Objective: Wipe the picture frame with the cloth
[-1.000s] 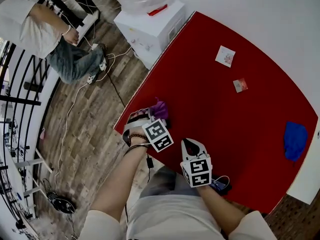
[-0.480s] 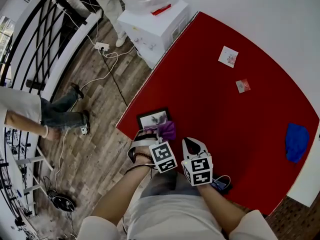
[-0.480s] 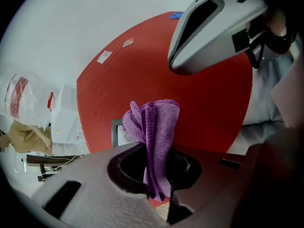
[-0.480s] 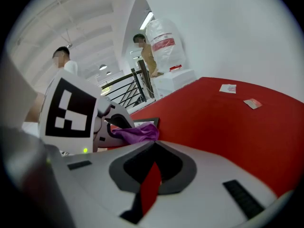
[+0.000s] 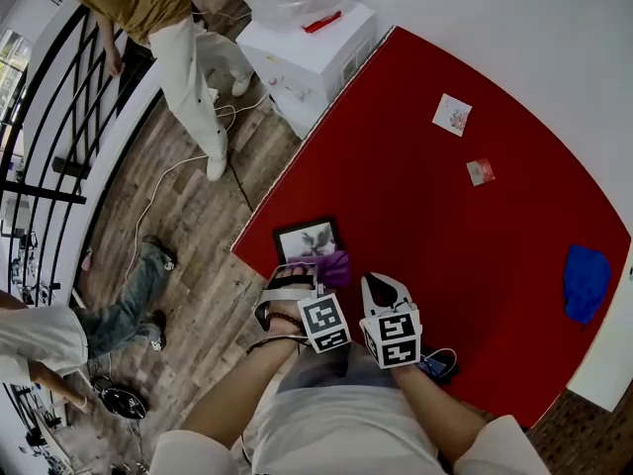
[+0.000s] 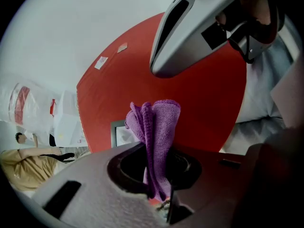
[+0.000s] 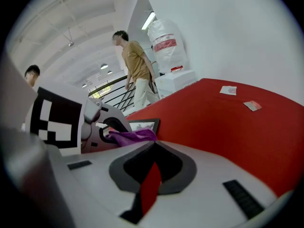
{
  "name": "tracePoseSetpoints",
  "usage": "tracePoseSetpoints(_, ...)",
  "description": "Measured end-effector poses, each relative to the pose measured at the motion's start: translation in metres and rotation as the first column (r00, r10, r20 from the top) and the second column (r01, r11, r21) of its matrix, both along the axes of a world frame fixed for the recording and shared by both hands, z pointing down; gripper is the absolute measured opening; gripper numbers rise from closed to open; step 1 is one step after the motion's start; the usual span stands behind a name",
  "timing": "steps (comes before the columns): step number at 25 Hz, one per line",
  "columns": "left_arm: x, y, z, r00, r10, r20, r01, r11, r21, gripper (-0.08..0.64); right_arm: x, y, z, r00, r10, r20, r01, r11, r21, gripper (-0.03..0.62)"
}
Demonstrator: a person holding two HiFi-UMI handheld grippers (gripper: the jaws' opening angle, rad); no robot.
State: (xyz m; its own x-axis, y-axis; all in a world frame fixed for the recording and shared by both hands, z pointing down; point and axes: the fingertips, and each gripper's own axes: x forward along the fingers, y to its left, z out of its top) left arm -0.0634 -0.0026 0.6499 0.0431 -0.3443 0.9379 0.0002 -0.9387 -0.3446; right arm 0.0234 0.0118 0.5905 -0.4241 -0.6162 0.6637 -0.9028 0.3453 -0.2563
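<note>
A small black-rimmed picture frame (image 5: 309, 238) is laid flat at the left corner of the red table (image 5: 445, 216). A folded purple cloth (image 5: 332, 265) is clamped in the left gripper (image 5: 309, 275) over the frame's near edge. The right gripper (image 5: 381, 287) is closed on nothing. The frame's whole face is seen only in the head view.

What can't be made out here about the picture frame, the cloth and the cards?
Picture frame: near corner hidden by the purple cloth, head view; mostly behind the left gripper's body in its view.
Whether the cloth touches the frame: cannot tell.
Two cards: print too small, every view.
</note>
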Motion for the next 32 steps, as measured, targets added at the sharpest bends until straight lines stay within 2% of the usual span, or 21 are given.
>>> tracePoseSetpoints(1, 0.001, -0.001, -0.003, 0.999, -0.028, -0.037, 0.028, 1.0, -0.001, 0.06, 0.0, 0.0, -0.002, 1.0, -0.002, -0.003, 0.002, 1.0, 0.004, 0.004)
tracePoseSetpoints(2, 0.003, -0.003, -0.008, 0.991, -0.082, -0.106, 0.081, 0.997, -0.014, 0.06, 0.0, -0.001, -0.004, 1.0, -0.004, -0.008, 0.004, 1.0, 0.009, 0.004)
tracePoseSetpoints(3, 0.006, -0.005, -0.016, 0.965, -0.164, -0.204, 0.158, 0.986, -0.043, 0.06, 0.0, -0.002, -0.007, 1.0, -0.006, -0.013, 0.006, 1.0, 0.016, 0.004)
tracePoseSetpoints(4, 0.007, -0.007, -0.027, 0.912, -0.265, -0.314, 0.25, 0.964, -0.086, 0.06, 0.002, -0.004, -0.011, 1.0, -0.008, -0.017, 0.008, 1.0, 0.026, 0.005)
tracePoseSetpoints(5, 0.006, -0.007, -0.04, 0.83, -0.371, -0.418, 0.344, 0.928, -0.14, 0.06, 0.003, -0.005, -0.017, 1.0, -0.009, -0.019, 0.01, 0.999, 0.037, 0.005)
tracePoseSetpoints(7, -0.009, 0.003, -0.067, 0.615, -0.547, -0.568, 0.497, 0.828, -0.26, 0.06, 0.003, -0.001, -0.034, 1.0, -0.015, -0.015, 0.016, 0.998, 0.056, 0.005)
tracePoseSetpoints(8, -0.02, 0.012, -0.083, 0.514, -0.6, -0.613, 0.549, 0.779, -0.303, 0.06, 0.001, 0.003, -0.044, 1.0, -0.02, -0.012, 0.021, 0.998, 0.064, 0.005)
tracePoseSetpoints(9, -0.03, 0.021, -0.098, 0.433, -0.627, -0.648, 0.588, 0.741, -0.324, 0.061, 0.0, 0.007, -0.054, 1.0, -0.027, -0.012, 0.028, 0.997, 0.073, 0.004)
tracePoseSetpoints(10, -0.039, 0.027, -0.112, 0.37, -0.635, -0.678, 0.62, 0.712, -0.328, 0.06, -0.001, 0.008, -0.064, 0.999, -0.036, -0.014, 0.037, 0.996, 0.087, 0.004)
tracePoseSetpoints(12, -0.055, 0.035, -0.135, 0.271, -0.624, -0.733, 0.674, 0.667, -0.318, 0.06, -0.005, 0.006, -0.083, 0.998, -0.057, -0.024, 0.06, 0.991, 0.122, 0.005)
tracePoseSetpoints(14, -0.069, 0.046, -0.152, 0.184, -0.605, -0.775, 0.721, 0.619, -0.312, 0.06, -0.014, 0.011, -0.103, 0.996, -0.079, -0.03, 0.082, 0.986, 0.147, 0.004)
tracePoseSetpoints(15, -0.075, 0.051, -0.158, 0.15, -0.594, -0.79, 0.742, 0.596, -0.307, 0.06, -0.02, 0.016, -0.112, 0.996, -0.09, -0.028, 0.093, 0.984, 0.155, 0.005)
tracePoseSetpoints(18, -0.087, 0.061, -0.168, 0.089, -0.569, -0.817, 0.781, 0.549, -0.297, 0.06, -0.039, 0.028, -0.133, 0.992, -0.123, -0.024, 0.125, 0.976, 0.178, 0.004)
tracePoseSetpoints(20, -0.087, 0.061, -0.173, 0.064, -0.558, -0.827, 0.781, 0.544, -0.306, 0.061, -0.044, 0.029, -0.14, 0.991, -0.131, -0.033, 0.135, 0.971, 0.196, 0.003)
tracePoseSetpoints(25, -0.084, 0.052, -0.192, 0.059, -0.516, -0.855, 0.77, 0.569, -0.29, 0.06, -0.045, 0.027, -0.15, 0.992, -0.127, -0.02, 0.128, 0.966, 0.225, 0.003)
tracePoseSetpoints(32, -0.085, 0.051, -0.204, 0.056, -0.498, -0.865, 0.775, 0.568, -0.277, 0.061, -0.065, 0.035, -0.153, 0.983, -0.184, 0.005, 0.178, 0.957, 0.231, 0.003)
